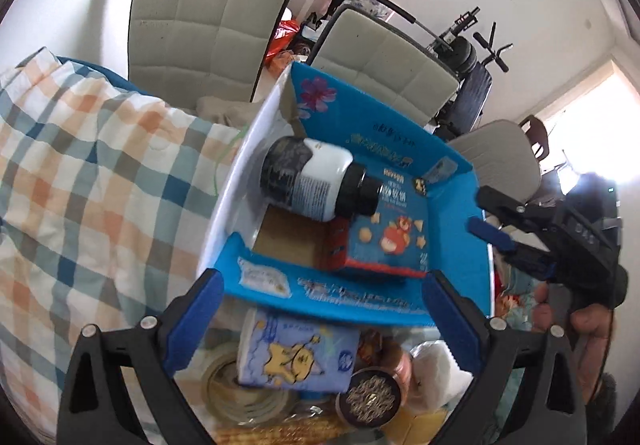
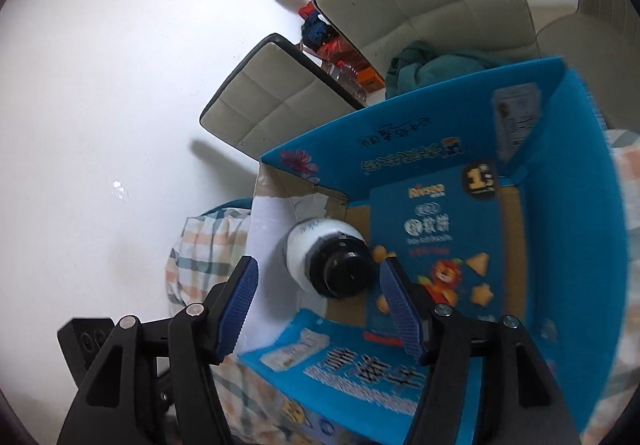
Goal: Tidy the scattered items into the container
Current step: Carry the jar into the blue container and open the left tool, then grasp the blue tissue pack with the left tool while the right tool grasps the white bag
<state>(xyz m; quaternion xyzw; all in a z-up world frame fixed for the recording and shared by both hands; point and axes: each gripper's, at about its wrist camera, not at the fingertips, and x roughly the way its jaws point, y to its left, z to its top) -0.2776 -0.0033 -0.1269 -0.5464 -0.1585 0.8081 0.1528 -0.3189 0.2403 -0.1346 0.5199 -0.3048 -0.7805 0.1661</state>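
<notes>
Both tongs gape empty: left tongs [image 1: 320, 315] wide above the blue cardboard box [image 1: 360, 297], right tongs [image 2: 320, 305] narrower, straddling the white, black-capped bottle [image 2: 324, 257] inside without touching. Reclosing might drag it out. Inside: one bottle, one blue snack carton [image 2: 436, 241]. Outside: one cartoon mug [image 1: 296, 353], one tape roll [image 1: 240, 397].

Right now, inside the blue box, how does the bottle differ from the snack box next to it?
The bottle is round and white with a black cap; the snack box is a flat blue carton with cartoon print. The bottle lies on its side against the white wall, its cap end over the snack box, which lies flat on the floor. Both are already inside the blue box, and neither is gripped.
</notes>
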